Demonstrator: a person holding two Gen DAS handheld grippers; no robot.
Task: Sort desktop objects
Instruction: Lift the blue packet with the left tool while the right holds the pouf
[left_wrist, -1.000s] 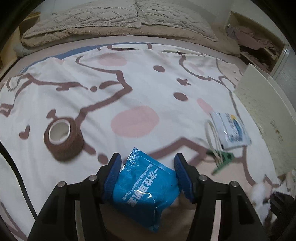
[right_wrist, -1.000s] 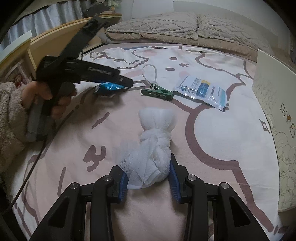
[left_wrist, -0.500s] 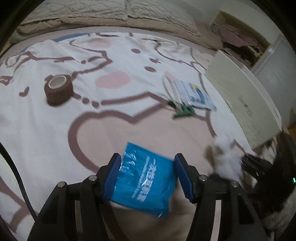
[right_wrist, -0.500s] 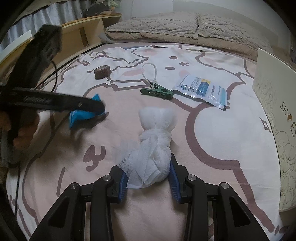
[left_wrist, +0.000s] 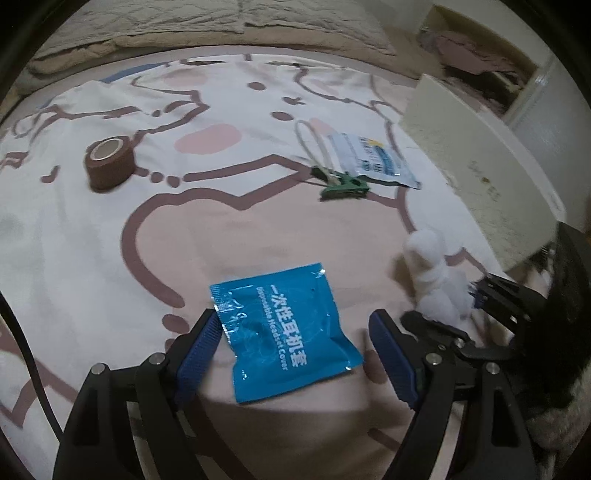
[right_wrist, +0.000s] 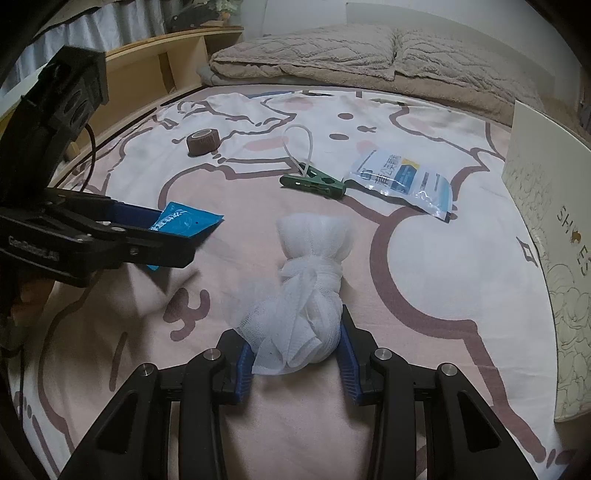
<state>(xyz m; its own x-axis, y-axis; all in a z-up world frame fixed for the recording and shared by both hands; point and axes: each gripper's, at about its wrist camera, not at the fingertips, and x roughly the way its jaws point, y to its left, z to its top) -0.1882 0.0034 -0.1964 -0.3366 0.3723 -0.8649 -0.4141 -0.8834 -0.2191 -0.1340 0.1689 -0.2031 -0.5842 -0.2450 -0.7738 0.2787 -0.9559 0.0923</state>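
Blue packet (left_wrist: 282, 328) between spread left fingers (left_wrist: 199, 345)

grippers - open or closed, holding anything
left gripper: open, jaws just widened, blue packet lying loose between them
right gripper: shut on white mesh bundle

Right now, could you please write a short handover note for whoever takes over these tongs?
Left tongs: have just been opening; blue packet lies loose between them on the bedspread.
Right tongs: shut on the white mesh bundle.
Farther back: brown tape roll, green clip, white-and-blue pouch; shoe box at the right.
Done: blue packet set down near the bundle.
Left: tape, clip and pouch unsorted.
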